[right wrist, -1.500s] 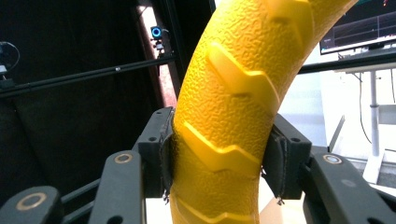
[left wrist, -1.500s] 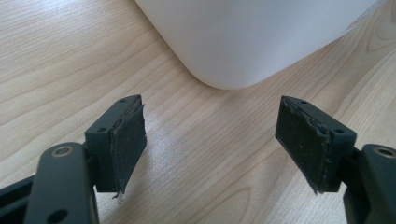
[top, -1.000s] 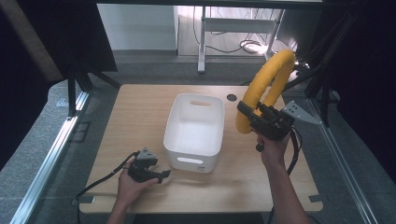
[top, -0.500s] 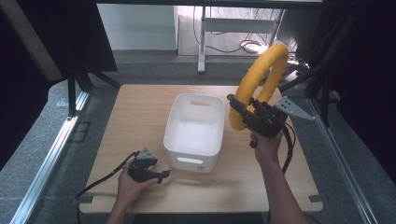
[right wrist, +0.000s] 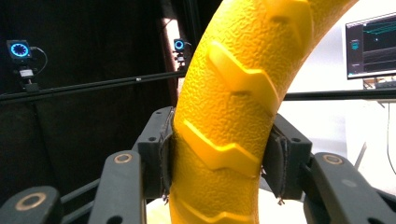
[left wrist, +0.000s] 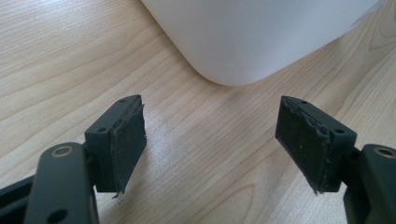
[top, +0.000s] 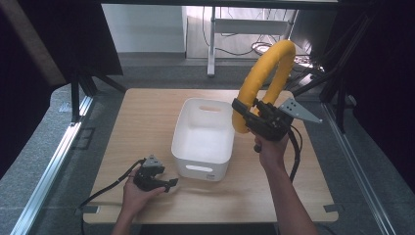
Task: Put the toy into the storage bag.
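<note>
The right tool (top: pixel 243 113) is squeezing a big yellow rubber ring with bumpy marks (top: pixel 264 81), holding it up in the air beside the white plastic bin (top: pixel 203 147). It should carry the ring over the bin's middle, then lower gently. The left tool (top: pixel 166 184) is resting wide open on the wooden table (top: pixel 147 112).

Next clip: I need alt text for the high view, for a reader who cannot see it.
The person's right tool holds a curved yellow textured ring raised beside the far right corner of a white rectangular plastic bin on a light wooden table. The left tool, jaws open with nothing between them, rests on the table near the bin's front left corner.
</note>
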{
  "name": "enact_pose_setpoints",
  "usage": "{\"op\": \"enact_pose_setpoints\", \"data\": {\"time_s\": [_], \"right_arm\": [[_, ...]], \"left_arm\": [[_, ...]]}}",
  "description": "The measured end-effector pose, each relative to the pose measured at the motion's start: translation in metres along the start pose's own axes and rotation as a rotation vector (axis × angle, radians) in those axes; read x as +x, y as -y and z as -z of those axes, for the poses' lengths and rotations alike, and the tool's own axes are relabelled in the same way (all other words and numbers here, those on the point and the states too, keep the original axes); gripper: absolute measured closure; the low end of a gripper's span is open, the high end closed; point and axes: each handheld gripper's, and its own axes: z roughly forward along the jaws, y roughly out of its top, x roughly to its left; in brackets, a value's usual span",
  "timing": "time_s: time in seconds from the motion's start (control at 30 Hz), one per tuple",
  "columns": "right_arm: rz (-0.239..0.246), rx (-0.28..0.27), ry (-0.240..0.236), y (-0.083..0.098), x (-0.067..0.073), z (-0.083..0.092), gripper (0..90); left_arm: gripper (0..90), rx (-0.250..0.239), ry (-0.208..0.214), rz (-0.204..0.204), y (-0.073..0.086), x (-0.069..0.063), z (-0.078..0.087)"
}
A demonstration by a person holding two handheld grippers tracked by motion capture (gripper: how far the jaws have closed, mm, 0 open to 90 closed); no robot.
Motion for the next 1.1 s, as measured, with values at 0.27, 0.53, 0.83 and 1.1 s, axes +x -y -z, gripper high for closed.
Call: {"op": "enact_pose_setpoints", "data": {"time_s": [0.27, 0.53, 0.83, 1.1], "right_arm": [[-0.004, -0.012, -0.018, 0.000, 0.008, -0.011, 49.8], [-0.003, -0.010, -0.048, 0.002, 0.018, -0.021, 49.8], [-0.008, -0.004, -0.077, 0.005, 0.028, -0.032, 49.8], [-0.014, 0.000, -0.093, 0.009, 0.035, -0.040, 49.8]], "left_arm": [[24.6, -0.003, 0.001, 0.005, 0.001, 0.001, -0.001], [24.6, -0.004, 0.001, 0.005, 0.001, 0.001, -0.001], [24.6, -0.002, 0.000, 0.007, 0.001, 0.001, -0.001], [24.5, -0.003, 0.002, 0.010, 0.001, 0.000, -0.001]]}}
